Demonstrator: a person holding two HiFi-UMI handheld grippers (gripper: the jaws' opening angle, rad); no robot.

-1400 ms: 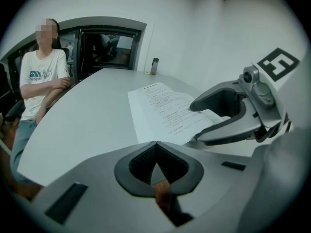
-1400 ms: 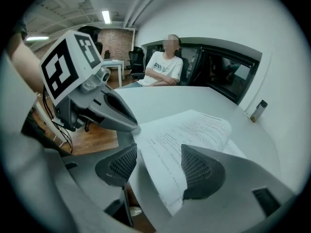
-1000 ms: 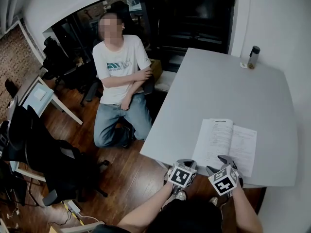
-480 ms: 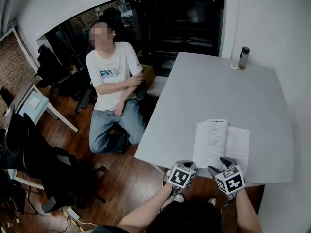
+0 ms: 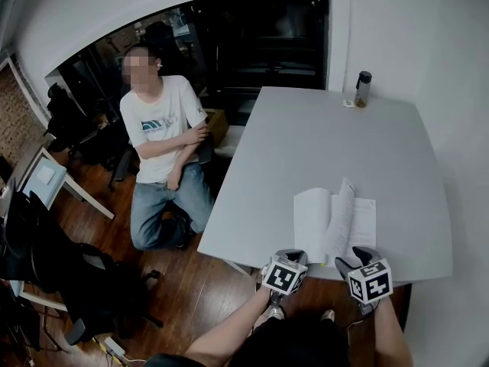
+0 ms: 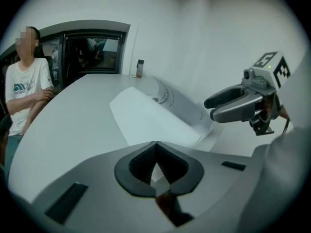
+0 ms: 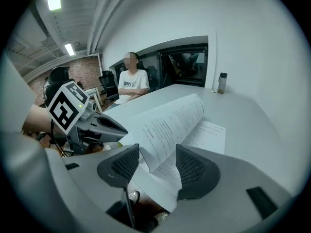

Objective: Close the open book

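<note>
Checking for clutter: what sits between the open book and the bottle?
Bare table from book to bottle, save a small pale scrap beside the bottle; head view shows it.

Materials, finish
Matt paper book; smooth matt table; glossy wood floor; ribbed pads, right gripper.

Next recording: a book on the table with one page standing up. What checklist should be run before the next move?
1. Book closed: not ok, left half lies flat on the table.
2. Raised page upright: ok, it stands over the spine.
3. Raised page inside right gripper: ok; jaws apart, have just been closing, not pinching it.
4. Left gripper off the landing side: cannot tell; shut, empty, near the book's corner.
5. Bottle out of the way: ok, far corner.
</note>
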